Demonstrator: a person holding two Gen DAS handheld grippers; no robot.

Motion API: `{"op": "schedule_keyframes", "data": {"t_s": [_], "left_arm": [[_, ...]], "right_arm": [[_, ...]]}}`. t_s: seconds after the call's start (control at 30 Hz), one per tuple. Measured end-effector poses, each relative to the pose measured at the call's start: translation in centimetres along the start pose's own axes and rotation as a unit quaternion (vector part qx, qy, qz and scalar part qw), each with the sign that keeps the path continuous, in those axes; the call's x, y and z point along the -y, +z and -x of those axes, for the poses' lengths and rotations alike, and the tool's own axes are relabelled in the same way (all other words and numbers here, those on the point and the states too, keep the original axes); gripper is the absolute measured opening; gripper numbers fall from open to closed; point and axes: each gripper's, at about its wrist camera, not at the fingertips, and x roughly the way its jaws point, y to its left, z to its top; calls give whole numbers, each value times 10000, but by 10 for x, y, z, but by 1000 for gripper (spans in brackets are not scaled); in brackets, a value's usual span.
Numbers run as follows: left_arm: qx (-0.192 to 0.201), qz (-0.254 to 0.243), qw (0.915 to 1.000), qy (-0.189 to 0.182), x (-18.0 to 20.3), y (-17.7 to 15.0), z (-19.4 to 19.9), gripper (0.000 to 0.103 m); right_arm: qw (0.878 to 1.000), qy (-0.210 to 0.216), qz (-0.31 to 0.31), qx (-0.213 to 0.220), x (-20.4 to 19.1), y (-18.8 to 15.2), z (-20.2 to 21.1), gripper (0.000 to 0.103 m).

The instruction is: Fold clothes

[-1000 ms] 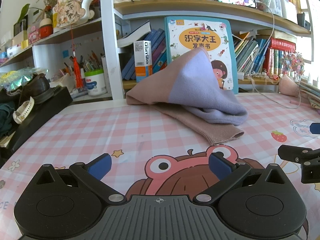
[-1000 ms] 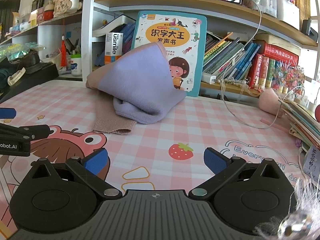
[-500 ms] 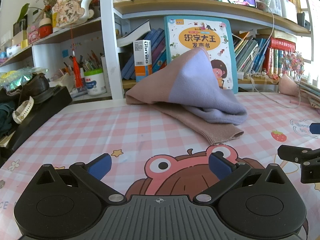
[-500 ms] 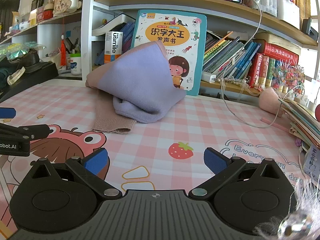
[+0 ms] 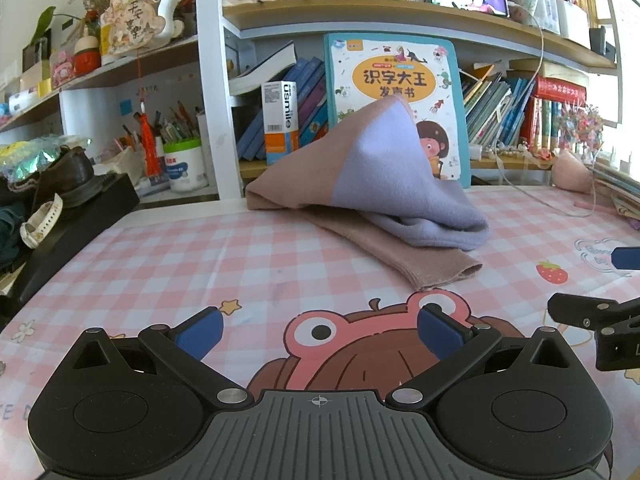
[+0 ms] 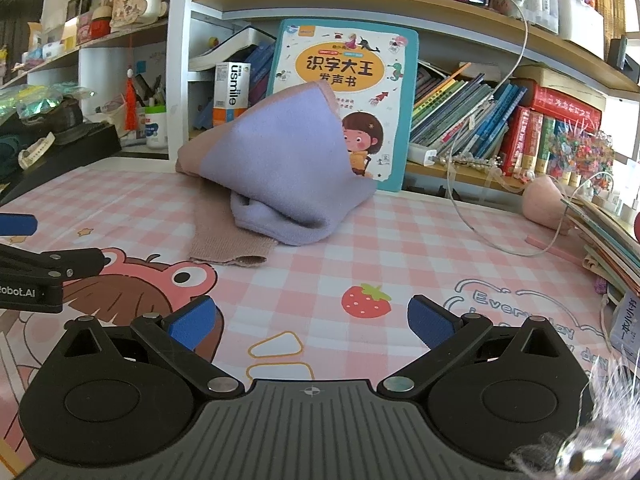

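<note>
A crumpled pink-brown and lilac sweater (image 5: 376, 184) lies heaped at the back of the table, leaning against a children's book (image 5: 394, 80); one brown sleeve (image 5: 420, 256) stretches toward me. It also shows in the right wrist view (image 6: 280, 176). My left gripper (image 5: 320, 334) is open and empty, low over the pink checked tablecloth, short of the sleeve. My right gripper (image 6: 312, 320) is open and empty, to the right of the left one, also short of the sweater.
Bookshelves (image 5: 520, 120) full of books stand behind the table. A black box with a shoe (image 5: 68, 200) sits at the left. A white cable (image 6: 480, 224), a pink pouch (image 6: 544, 204) and stacked books (image 6: 608, 240) lie at the right edge.
</note>
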Motion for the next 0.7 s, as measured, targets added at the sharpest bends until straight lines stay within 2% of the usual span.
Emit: {"op": "schedule_keyframes", "data": {"t_s": [0.3, 0.7], "left_arm": [[26, 204, 9998, -49, -7, 0, 0, 103], [100, -132, 9999, 32, 4, 0, 4, 103]], "right_arm": [[9995, 35, 118, -298, -4, 1, -10, 103], [9997, 115, 28, -200, 0, -1, -6, 103]]}}
